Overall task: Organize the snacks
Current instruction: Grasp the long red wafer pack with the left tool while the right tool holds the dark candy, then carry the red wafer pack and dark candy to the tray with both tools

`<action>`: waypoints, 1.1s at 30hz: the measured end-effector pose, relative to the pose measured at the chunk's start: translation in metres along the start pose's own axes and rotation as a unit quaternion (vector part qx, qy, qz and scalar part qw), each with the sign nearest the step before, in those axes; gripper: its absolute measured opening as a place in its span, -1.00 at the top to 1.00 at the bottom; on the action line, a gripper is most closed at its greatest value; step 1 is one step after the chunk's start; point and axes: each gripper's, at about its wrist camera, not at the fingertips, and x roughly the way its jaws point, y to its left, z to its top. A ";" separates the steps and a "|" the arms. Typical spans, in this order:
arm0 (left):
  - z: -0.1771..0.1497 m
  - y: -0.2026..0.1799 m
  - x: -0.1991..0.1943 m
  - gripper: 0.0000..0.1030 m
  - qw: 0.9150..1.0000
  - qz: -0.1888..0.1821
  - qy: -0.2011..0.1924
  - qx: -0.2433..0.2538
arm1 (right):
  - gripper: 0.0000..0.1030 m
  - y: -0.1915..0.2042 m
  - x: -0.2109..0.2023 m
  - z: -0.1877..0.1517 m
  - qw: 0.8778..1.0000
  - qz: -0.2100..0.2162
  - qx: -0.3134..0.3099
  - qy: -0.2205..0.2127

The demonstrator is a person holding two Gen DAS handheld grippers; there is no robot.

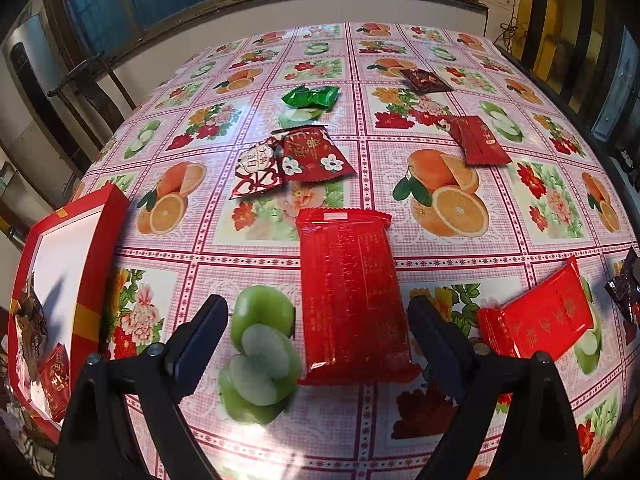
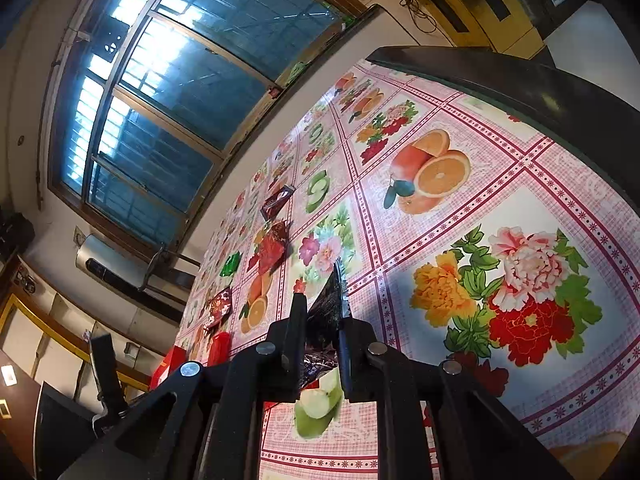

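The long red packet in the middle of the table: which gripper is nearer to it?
Left. The left gripper stands open with its jaws on either side of the long red packet. The right gripper is elsewhere, shut on a dark wrapper.

No legible text on the snack packets (image 1: 352,300).

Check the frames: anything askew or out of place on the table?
Nothing damaged or spilled. Snack packets lie scattered at odd angles across the tablecloth, outside the red box; one big red packet sits between the open left gripper's fingers. The right gripper pinches a dark packet.
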 end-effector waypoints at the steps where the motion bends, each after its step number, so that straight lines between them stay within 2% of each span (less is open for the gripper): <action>1: 0.001 -0.002 0.003 -0.77 1.000 0.002 0.001 -0.001 | 0.73 0.001 0.001 0.000 1.000 -0.003 -0.004 0.001; 5: 0.001 -0.008 0.017 -0.78 1.000 -0.020 0.024 0.000 | 0.73 0.015 0.005 -0.005 0.998 -0.031 -0.048 0.004; 6: 0.000 -0.008 0.017 -0.79 1.000 -0.028 0.013 -0.004 | 0.73 0.018 0.007 -0.007 0.998 -0.036 -0.056 0.007; 8: -0.001 -0.004 0.019 -0.84 0.999 -0.028 0.011 -0.013 | 0.73 0.021 0.009 -0.009 0.997 -0.045 -0.069 0.011; 10: -0.001 0.001 0.022 -0.84 0.999 -0.044 0.013 -0.024 | 0.73 0.021 0.010 -0.010 0.996 -0.051 -0.075 0.011; 12: 0.000 0.006 0.023 -0.82 0.999 -0.041 0.008 -0.029 | 0.73 0.020 0.011 -0.010 0.996 -0.053 -0.075 0.012; 14: 0.000 0.010 0.020 -0.60 0.999 -0.042 -0.002 -0.031 | 0.73 0.020 0.010 -0.010 0.996 -0.053 -0.074 0.011; 16: 0.000 0.009 0.016 0.02 0.999 -0.046 -0.014 -0.020 | 0.73 0.019 0.011 -0.010 0.996 -0.056 -0.073 0.009; 17: 0.000 0.009 0.014 0.08 0.999 -0.040 -0.018 -0.016 | 0.73 0.019 0.011 -0.010 0.996 -0.057 -0.074 0.009; 25: -0.009 0.010 0.009 0.11 0.998 -0.056 -0.028 0.007 | 0.73 0.021 0.013 -0.010 0.994 -0.071 -0.080 0.010; 33: -0.044 0.012 -0.021 0.11 0.995 -0.073 -0.050 0.033 | 0.73 0.021 0.013 -0.011 0.993 -0.083 -0.078 0.007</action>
